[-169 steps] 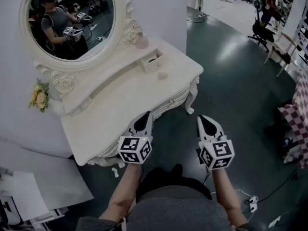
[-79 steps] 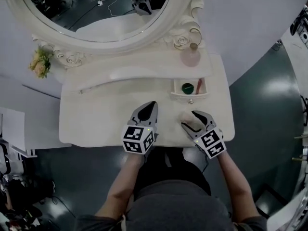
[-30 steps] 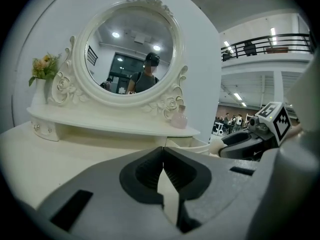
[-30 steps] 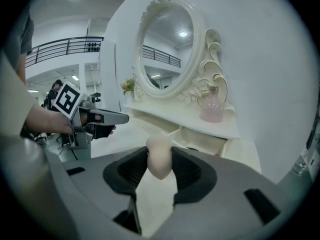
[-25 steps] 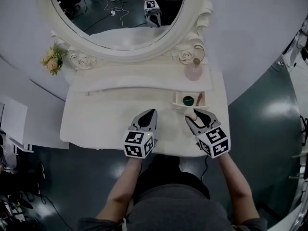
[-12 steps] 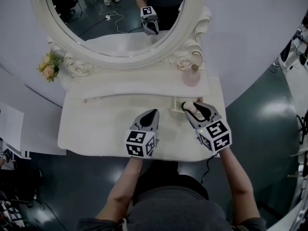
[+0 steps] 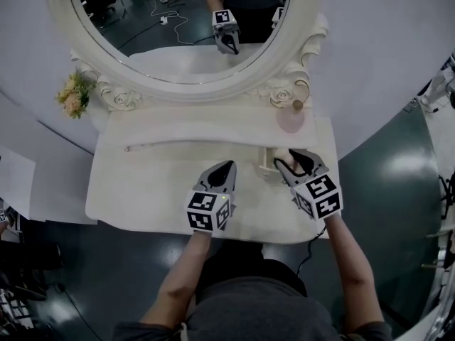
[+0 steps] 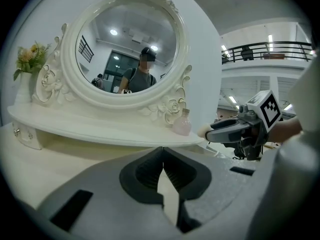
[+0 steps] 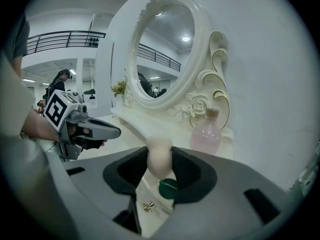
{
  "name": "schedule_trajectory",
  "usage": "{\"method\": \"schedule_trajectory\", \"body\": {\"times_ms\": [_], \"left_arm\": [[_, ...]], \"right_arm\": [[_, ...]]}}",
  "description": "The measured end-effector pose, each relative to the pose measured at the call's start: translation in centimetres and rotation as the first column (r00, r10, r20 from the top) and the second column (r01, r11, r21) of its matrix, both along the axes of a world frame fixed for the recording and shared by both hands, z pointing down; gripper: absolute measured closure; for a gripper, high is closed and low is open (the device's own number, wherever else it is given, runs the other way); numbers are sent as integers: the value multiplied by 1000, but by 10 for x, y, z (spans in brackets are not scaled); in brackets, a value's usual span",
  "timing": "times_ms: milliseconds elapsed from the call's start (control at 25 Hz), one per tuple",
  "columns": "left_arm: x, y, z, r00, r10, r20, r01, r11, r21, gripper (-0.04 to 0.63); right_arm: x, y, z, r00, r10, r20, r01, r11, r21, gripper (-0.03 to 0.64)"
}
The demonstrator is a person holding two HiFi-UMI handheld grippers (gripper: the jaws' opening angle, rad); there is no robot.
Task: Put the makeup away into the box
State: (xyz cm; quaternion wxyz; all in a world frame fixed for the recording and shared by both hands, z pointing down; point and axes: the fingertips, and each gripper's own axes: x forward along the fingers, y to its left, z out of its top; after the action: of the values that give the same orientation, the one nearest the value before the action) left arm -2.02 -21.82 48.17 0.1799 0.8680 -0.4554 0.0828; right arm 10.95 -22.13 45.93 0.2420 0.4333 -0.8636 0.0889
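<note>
Beige makeup sponge point(image 9: 159, 156), one, pinched between the right gripper's point(image 7: 293, 163) jaws, over the one small open box point(image 9: 156, 200).
White dressing table point(image 7: 142, 183) carries that box at its right end; one round green item point(image 9: 167, 188) sits inside it. Sponge isn't in the box yet. One pink bottle point(image 7: 290, 118) stands on the shelf behind it. Left gripper point(image 7: 224, 169): jaws closed, nothing between them, over bare tabletop. Also one oval mirror point(image 7: 178, 20) and one flower bunch point(image 7: 73, 96) at far left.
</note>
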Motion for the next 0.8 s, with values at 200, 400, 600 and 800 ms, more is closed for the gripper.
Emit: {"method": "schedule_trajectory", "body": {"times_ms": [200,400,600,800], "left_arm": [[-4,-2,4,1000,-14,0,14,1000,-12,589],[-8,-3,9,1000,-29,4,29,999,-23,589],[-13,-2,12,999,-46,7,46,998,-36,589],[-16,0,15,998,-58,7,58,997,-44,589]], "right_arm": [[-1,-6,15,999,-22,-39,21,999,-36,459],[-4,-11,32,995,-54,-87,48,997,-66,457],[-8,-12,43,991,-72,-112,60,993,-101,456],[-8,-13,48,987,-85,-134,67,989,-128,451]]}}
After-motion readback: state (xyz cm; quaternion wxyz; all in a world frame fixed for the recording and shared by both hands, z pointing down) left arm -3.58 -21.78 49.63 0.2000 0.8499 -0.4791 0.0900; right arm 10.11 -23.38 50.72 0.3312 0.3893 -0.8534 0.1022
